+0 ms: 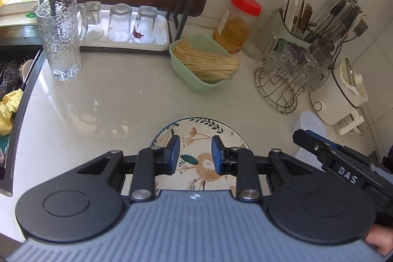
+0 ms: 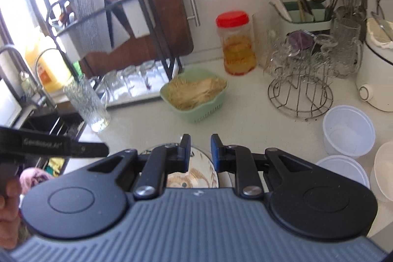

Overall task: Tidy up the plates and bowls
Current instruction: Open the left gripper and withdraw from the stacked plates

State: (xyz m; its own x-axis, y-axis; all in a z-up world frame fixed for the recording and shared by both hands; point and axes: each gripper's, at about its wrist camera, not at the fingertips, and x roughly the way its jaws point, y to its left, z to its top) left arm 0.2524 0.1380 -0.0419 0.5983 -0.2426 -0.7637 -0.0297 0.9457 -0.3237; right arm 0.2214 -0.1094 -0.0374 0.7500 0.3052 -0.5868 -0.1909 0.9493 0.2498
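Left wrist view: left gripper, jaws released, hovers over the floral plate on the surface. Beyond stand a green basket, glass pitcher and wire rack. Right gripper, jaws released, is near white bowls.

The left tool hangs with its blue-padded fingers parted and nothing between them, the right tool alongside it with fingers likewise apart and empty, each gripped by a bare hand at its rear.
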